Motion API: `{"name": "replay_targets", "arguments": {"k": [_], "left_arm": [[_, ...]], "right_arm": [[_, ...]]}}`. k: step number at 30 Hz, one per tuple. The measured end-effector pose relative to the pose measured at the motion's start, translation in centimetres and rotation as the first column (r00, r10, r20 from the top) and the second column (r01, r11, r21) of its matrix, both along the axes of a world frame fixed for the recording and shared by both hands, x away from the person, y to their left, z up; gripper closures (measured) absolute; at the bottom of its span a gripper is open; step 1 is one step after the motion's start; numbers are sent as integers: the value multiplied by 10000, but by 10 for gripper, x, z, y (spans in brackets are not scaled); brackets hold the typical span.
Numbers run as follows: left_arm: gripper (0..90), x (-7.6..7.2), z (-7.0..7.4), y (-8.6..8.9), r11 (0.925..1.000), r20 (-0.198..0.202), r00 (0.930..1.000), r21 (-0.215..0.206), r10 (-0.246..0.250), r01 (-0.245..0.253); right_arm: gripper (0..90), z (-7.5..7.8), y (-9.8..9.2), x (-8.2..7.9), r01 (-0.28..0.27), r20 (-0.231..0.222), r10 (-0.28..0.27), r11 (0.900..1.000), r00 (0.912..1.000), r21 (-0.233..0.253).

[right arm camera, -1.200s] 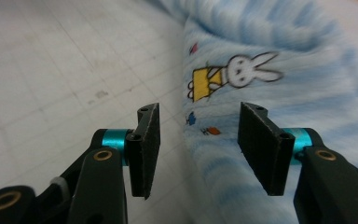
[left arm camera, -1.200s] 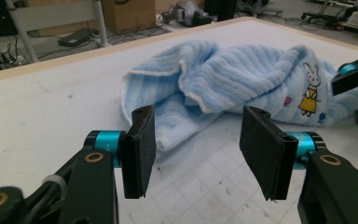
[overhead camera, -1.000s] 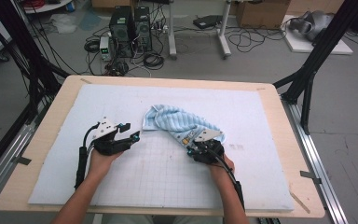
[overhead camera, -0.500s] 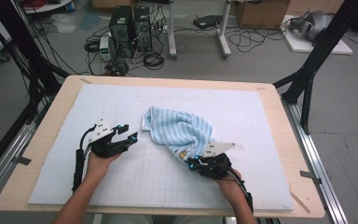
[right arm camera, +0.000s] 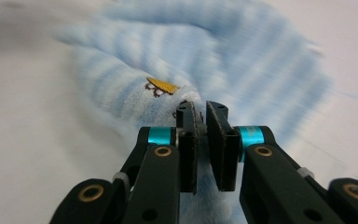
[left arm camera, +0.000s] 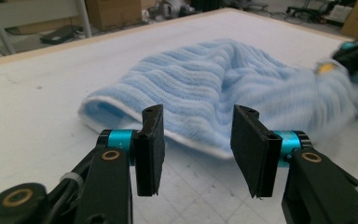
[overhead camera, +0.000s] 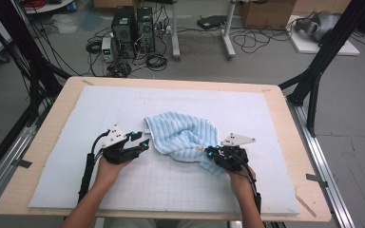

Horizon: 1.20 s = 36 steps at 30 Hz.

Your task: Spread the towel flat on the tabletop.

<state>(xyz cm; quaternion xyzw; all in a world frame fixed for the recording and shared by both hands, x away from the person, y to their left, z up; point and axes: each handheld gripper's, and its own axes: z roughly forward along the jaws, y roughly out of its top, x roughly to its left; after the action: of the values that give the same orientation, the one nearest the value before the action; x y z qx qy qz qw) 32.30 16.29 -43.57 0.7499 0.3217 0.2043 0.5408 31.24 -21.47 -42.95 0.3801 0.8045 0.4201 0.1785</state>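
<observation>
Crumpled light-blue striped terry towel [overhead camera: 183,136] lies bunched mid-bench on the white gridded mat [overhead camera: 171,185]. Right gripper [overhead camera: 212,151] is pinched tight on its near corner; left gripper [overhead camera: 145,142], jaws wide and empty, lines up on the white-trimmed edge. Nothing spread or folded yet, by the look of it.

white mat [overhead camera: 247,104] on wooden table [overhead camera: 285,123] | computer towers [overhead camera: 133,23], cables, perhaps boxes behind

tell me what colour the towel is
Light blue with ribbed stripes and a white edge, the towel shows best in the left gripper view.
</observation>
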Motion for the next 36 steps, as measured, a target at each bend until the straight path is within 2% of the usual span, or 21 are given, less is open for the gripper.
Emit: {"name": "replay_targets", "arguments": {"k": [3, 4, 5, 7, 9, 12, 14, 19, 22, 23, 25, 27, 29, 32, 34, 36], "left_arm": [[573, -1, -2, -7, 9993, -85, 9993, 101, -351, 352], [637, -2, -3, -9, 9983, -29, 9984, 148, -571, 571], [682, -3, -3, -11, 9970, 1, 9972, 188, -748, 748], [681, -4, -4, -16, 9957, -49, 9959, 203, -900, 901], [639, -4, -5, -19, 9954, -156, 9954, 77, -949, 950], [606, -5, -6, -21, 9942, -352, 9937, 102, -1066, 1071], [612, -7, -7, -23, 9916, -378, 9913, 243, -1262, 1272], [750, -15, -7, -29, 9824, -366, 9824, 293, -1832, 1843], [732, -19, -10, -38, 9765, -356, 9774, 488, -2082, 2098], [682, -20, -11, -40, 9773, -468, 9782, 546, -2022, 2046], [551, -20, -12, -45, 9817, -522, 9848, 870, -1654, 1695], [484, -19, -11, -46, 9873, -448, 9894, 727, -1385, 1415], [487, -18, -11, -47, 9892, -376, 9908, 638, -1298, 1320], [549, -19, -11, -53, 9849, -488, 9886, 917, -1425, 1465], [585, -22, -10, -56, 9820, -525, 9902, 1324, -1292, 1351], [599, -26, -9, -57, 9821, -544, 9912, 1390, -1207, 1272]], "right_arm": [[809, -9, -8, 8, 1178, -134, -1180, 9930, 9929, -132], [788, -12, -10, 10, 1348, -225, -1350, 9908, 9906, -91], [765, -14, -12, 11, 1392, -331, -1391, 9903, 9897, -4], [723, -15, -12, 9, 1285, -294, -1281, 9917, 9913, 105], [678, -13, -13, 4, 1192, -122, -1188, 9924, 9928, 323], [591, -9, -17, -4, 1133, 86, -1141, 9914, 9934, 654], [582, -5, -23, -10, 1153, 160, -1171, 9898, 9930, 836], [552, 1, -37, -24, 1252, 414, -1304, 9858, 9906, 1115], [550, 3, -43, -31, 1324, 508, -1389, 9845, 9890, 1149], [550, 3, -45, -33, 1345, 550, -1417, 9839, 9884, 1177], [550, 3, -47, -36, 1376, 563, -1452, 9830, 9878, 1212], [548, 2, -48, -38, 1403, 525, -1476, 9826, 9877, 1215], [544, 1, -49, -38, 1424, 496, -1493, 9822, 9875, 1224], [539, -1, -49, -38, 1432, 438, -1497, 9817, 9878, 1259], [538, 0, -50, -38, 1436, 533, -1513, 9816, 9870, 1262], [532, 0, -51, -39, 1483, 535, -1564, 9802, 9862, 1313]]}}
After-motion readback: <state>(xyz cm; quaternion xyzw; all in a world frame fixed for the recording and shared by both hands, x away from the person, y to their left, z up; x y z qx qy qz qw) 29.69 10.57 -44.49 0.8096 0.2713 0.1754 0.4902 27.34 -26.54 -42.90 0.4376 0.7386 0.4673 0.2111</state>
